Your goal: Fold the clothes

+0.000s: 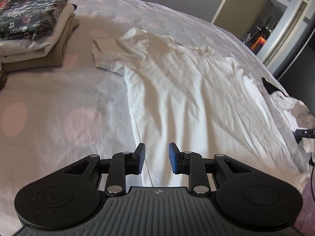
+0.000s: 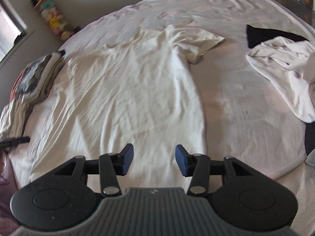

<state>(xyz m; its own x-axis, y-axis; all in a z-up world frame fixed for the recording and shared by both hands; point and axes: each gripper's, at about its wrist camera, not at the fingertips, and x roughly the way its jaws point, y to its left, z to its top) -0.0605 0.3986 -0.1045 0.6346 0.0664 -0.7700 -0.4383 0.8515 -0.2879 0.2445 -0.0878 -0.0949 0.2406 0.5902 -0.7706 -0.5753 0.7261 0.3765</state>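
A white T-shirt (image 1: pixel 177 90) lies spread out and wrinkled on the bed, hem toward me, sleeves out to the sides; it also shows in the right wrist view (image 2: pixel 133 90). My left gripper (image 1: pixel 157 158) is open and empty just above the shirt's hem near its left edge. My right gripper (image 2: pixel 154 160) is open and empty over the hem toward the shirt's right side. The tip of the right gripper (image 1: pixel 304 133) shows at the right edge of the left view. The tip of the left gripper (image 2: pixel 13 141) shows at the left edge of the right view.
A stack of folded clothes (image 1: pixel 33 29) with a dark floral piece on top sits at the bed's far left, also in the right wrist view (image 2: pixel 39 74). A heap of unfolded white and black clothes (image 2: pixel 283 63) lies at the right. The pale bedsheet (image 1: pixel 59 108) covers the bed. An open door (image 1: pixel 244 2) stands beyond.
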